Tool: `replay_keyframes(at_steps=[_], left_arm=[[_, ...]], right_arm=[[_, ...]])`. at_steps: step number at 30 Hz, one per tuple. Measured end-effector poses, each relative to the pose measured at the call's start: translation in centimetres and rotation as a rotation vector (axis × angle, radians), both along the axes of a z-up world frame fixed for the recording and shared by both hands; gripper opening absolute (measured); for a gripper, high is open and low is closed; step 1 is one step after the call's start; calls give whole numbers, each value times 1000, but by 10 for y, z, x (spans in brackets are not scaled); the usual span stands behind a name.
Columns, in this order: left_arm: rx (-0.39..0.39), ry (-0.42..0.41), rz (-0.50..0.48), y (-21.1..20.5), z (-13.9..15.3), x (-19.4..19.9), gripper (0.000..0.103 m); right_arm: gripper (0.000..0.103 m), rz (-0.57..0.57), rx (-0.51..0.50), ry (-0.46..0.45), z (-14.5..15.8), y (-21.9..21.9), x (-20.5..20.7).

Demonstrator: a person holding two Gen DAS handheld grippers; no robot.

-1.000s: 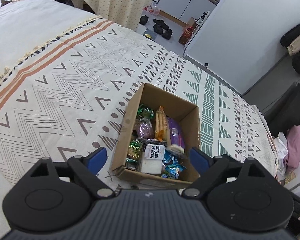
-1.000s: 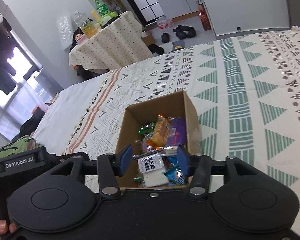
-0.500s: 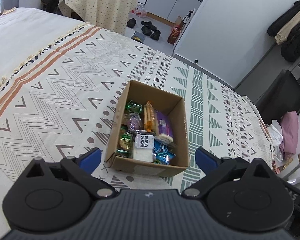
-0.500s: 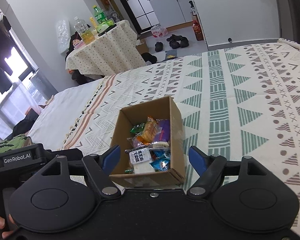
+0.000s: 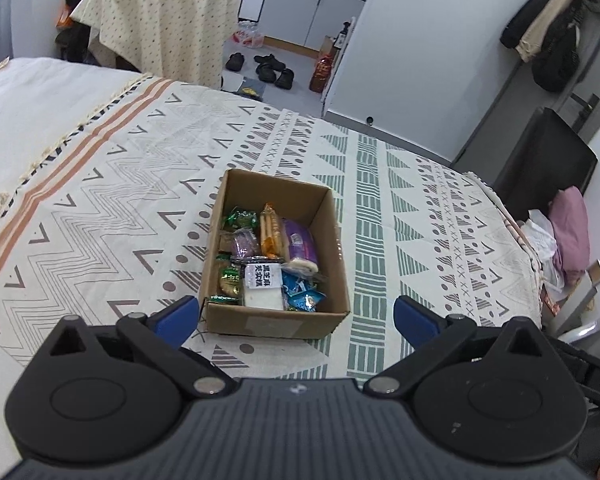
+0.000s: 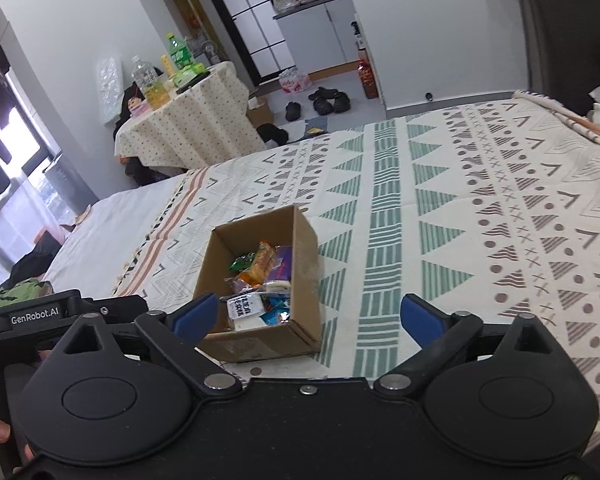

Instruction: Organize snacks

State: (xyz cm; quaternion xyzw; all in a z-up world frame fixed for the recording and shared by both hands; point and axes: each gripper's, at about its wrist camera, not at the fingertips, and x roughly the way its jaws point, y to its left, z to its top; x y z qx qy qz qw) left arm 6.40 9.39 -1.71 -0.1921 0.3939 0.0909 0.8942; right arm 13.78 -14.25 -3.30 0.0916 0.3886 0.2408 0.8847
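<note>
Here we see the patterned bedspread (image 5: 100, 208) carrying the cardboard box (image 5: 276, 322) of snacks (image 5: 264, 256), just ahead of and below both grippers; left gripper (image 5: 296, 314) and right gripper (image 6: 308, 316) gape empty, the right's jaws having just been opening.

A patterned bedspread (image 5: 100, 208) covers the bed, with 1 open cardboard box (image 5: 276, 324) on it.

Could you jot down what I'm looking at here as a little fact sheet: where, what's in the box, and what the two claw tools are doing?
place: bed with patterned blanket
container: open cardboard box on the blanket
contents: wrapped snacks, among them a white packet, a purple pack, blue wrappers
left gripper: jaws wide, nothing held
right gripper: jaws have just been opening, nothing between them
snacks outside the box: none visible
</note>
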Motion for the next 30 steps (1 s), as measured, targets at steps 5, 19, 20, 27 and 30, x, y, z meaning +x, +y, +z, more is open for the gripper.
replay_keyframes(at_steps=[5, 19, 20, 27, 30], left_arm=[[44, -20, -30, -9, 12, -10, 103], [120, -89, -103, -22, 41, -51, 103], [123, -95, -112, -23, 43, -54, 103], [148, -121, -144, -26, 52, -74, 103], [157, -133, -147, -24, 58, -82, 103]], right_arm=[[103, -5, -17, -17, 9, -9, -14], [103, -61, -42, -67, 30, -31, -53], [103, -64, -41, -73, 32, -33, -57], [103, -80, -54, -116, 45, -35, -79], [103, -79, -68, -126, 49, -35, -85]])
